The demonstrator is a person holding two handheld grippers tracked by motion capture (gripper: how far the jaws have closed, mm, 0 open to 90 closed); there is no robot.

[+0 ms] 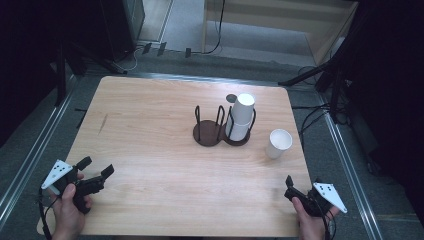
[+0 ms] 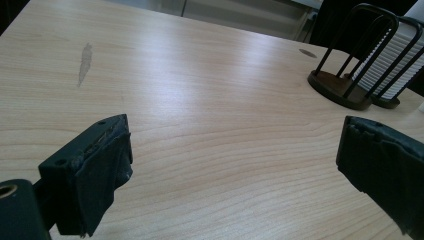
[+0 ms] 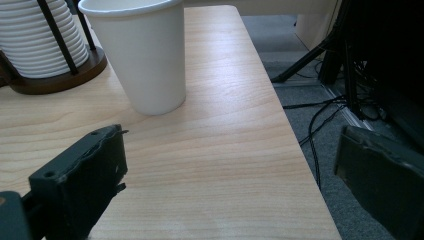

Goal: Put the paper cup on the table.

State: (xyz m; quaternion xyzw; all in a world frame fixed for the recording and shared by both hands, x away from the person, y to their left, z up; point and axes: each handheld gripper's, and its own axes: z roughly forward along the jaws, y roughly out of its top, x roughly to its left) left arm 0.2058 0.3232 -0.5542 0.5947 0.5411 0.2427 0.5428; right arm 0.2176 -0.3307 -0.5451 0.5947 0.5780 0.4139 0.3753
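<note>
right gripper view: cup (image 3: 145, 55) beyond parted jaws

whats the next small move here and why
Probably ease the right tongs forward toward the loose paper cup. It stands upright and alone on the table, just ahead of those tongs, beside the cup holder that carries the stack of cups. Their jaws are wide open with nothing between them. The left tongs, also open, sit far off at the near left corner.
</note>
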